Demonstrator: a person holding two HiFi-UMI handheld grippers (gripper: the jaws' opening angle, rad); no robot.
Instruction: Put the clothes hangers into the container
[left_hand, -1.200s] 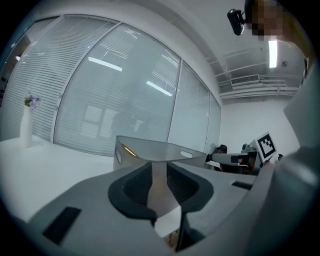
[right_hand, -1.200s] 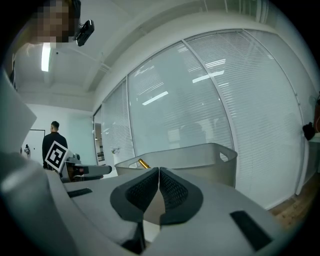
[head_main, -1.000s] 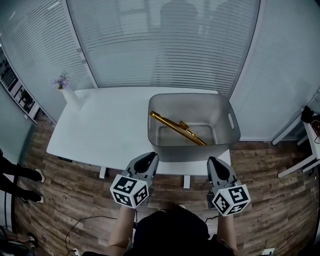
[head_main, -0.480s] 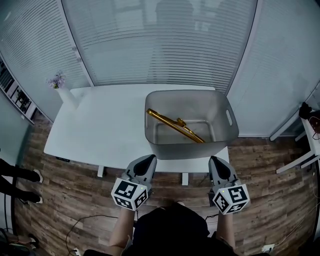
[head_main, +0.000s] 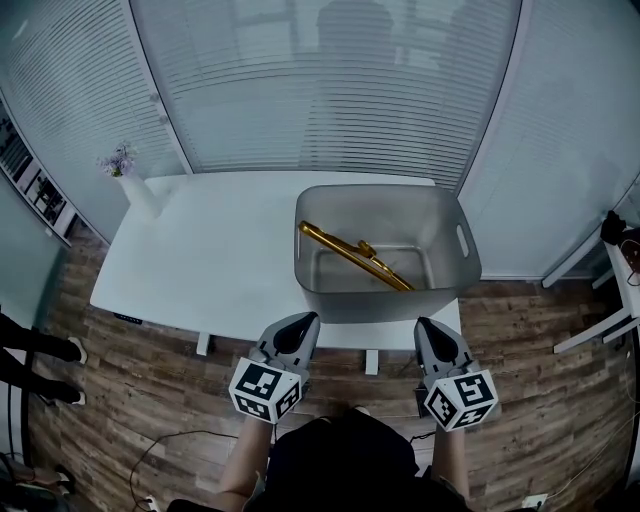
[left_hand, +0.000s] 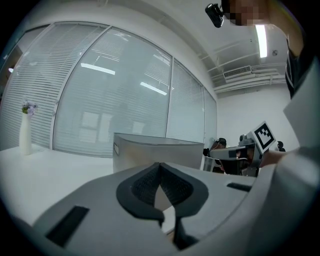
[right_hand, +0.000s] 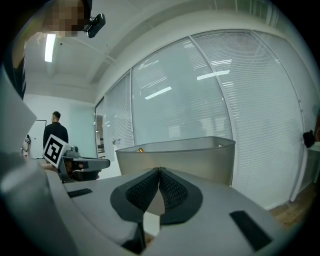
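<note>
Left tongs (head_main: 302, 322): pressed together with nothing between them. Dark, finely ribbed pads (left_hand: 141, 186) meet along a seam inside a smooth, rounded grey shell.
Right tongs (head_main: 429, 326): also pressed together and empty, with the same ribbed dark pads (right_hand: 173, 190) and matte grey shell.
Where they are: side by side but apart, over the wood-plank floor (head_main: 140, 380) just off the tabletop's near edge, both pointing toward the tub.
Markings: a white left cube (head_main: 264, 390) and right cube (head_main: 461, 400) sit on the backs of the tongs. Each face carries a blocky black-and-white square pattern, not letters.
Hanger (head_main: 355, 256): one, shiny gold and metal-looking, a slim bar with a small knob near its middle. It lies slantwise inside the tub, one end raised against the left wall and the other down toward the near right corner. Its gold tip shows over the rim in the right gripper view.
Tub (head_main: 450, 262): grey and plastic-looking, rectangular with rounded corners and flaring walls, with a slot handle in the right end wall. It stands at the right end of the tabletop.
Tabletop (head_main: 200, 250): plain smooth white, with rounded corners.
Vase (head_main: 140, 195): slim and white, holding small purple flowers, at the far left corner of the tabletop.
Blinds (head_main: 330, 90): pale horizontal slats behind tall glass panels beyond the far edge.
Person (right_hand: 54, 129): in dark clothes, standing well off in the room.
</note>
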